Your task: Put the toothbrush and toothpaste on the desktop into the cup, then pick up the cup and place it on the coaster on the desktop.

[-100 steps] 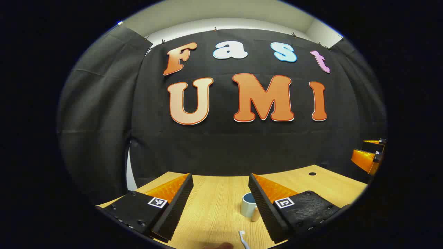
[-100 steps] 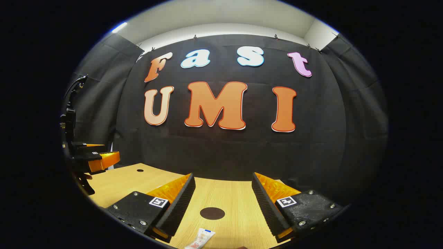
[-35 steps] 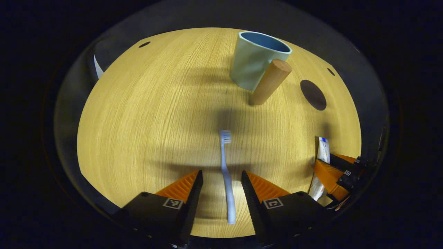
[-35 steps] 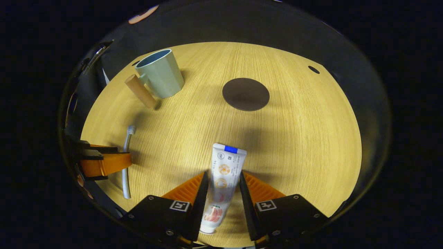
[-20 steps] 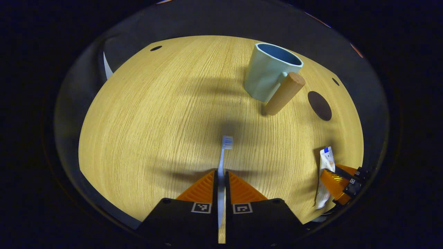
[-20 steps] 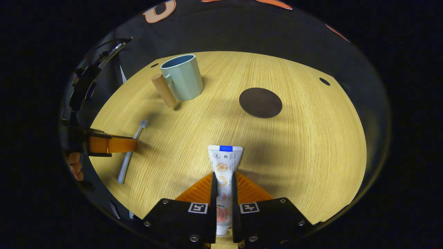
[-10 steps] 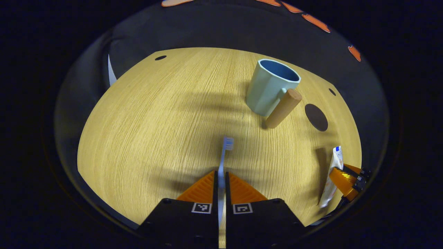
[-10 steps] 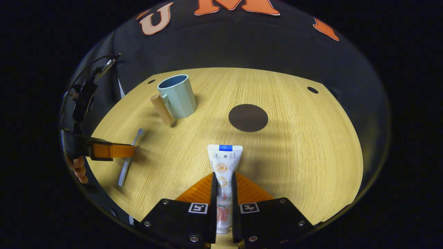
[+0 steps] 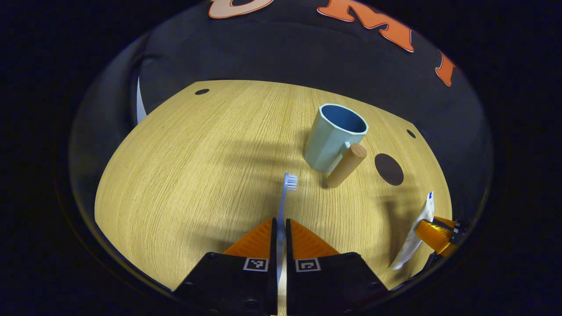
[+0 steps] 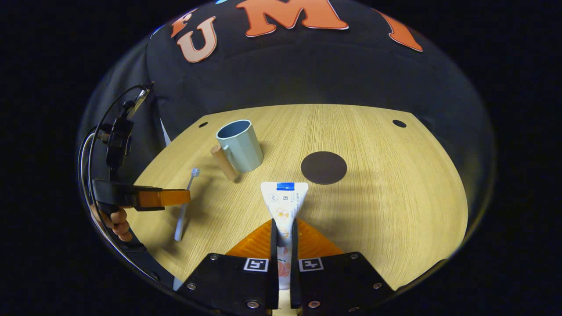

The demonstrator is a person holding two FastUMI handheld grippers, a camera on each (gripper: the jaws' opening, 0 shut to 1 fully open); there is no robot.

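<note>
The left gripper [image 9: 281,228] has its fingers closed on the toothbrush [image 9: 283,206], gripping the handle so that the head sticks out forward, past the fingertips – I judge this leaves the long end free to go down into the cup [image 9: 333,138]. The cup stands upright ahead and a little to the right of these fingers, mouth open, its wooden handle [image 9: 346,160] on the near side.

The right gripper [image 10: 282,230] is closed on the toothpaste [image 10: 284,204] near the cap end; the flat crimped end points forward. The coaster [image 10: 323,167] lies just beyond and right of the tube.

The toothbrush is thin, pale blue with white bristles. The toothpaste is a white, soft tube – pressed narrow between the fingers.
</note>
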